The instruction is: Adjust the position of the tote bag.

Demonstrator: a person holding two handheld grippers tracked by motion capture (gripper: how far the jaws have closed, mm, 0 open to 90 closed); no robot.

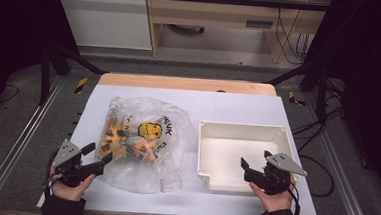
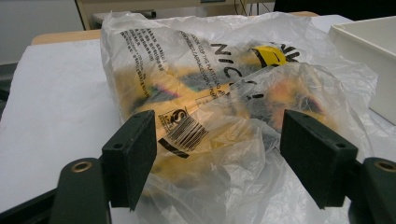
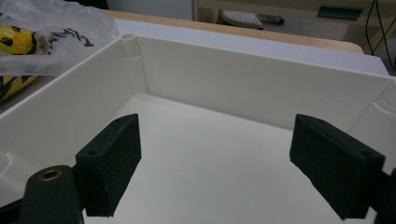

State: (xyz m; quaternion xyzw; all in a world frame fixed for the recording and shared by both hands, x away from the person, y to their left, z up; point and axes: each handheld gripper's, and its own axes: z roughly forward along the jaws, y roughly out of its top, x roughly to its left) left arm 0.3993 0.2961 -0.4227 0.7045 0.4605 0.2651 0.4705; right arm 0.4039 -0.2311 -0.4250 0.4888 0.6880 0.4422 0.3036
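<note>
from the high view, you were at the approach step: your left gripper [image 1: 96, 158] sat near the front left corner of the surface [image 1: 238, 105], its jaws wide and pointed at the near left edge of the plastic bag [image 1: 144, 142], with nothing pressed between them yet. the bag lay left of centre on the surface, just beside the white bin [image 1: 243, 158], which stood toward the right edge. your right gripper [image 1: 255, 164] hung over the bin's front edge, jaws wide and holding nothing. judging from this, the next move called for easing the left jaws forward and closing on a fold of film, not on the contents.

in the left gripper view, the plastic bag [image 2: 219, 88] sat straight ahead between your open jaws, its loose front folds reaching down between them; i could not tell whether the pads brushed the film. it looked thin, clear and crumpled, printed with black lettering and a barcode, with yellow and black items inside. i judged it slippery and floppy.

in the right gripper view, your jaws stood wide above the white bin [image 3: 261, 93], whose floor was bare; a corner of the bag [image 3: 56, 28] showed beyond its wall.
</note>
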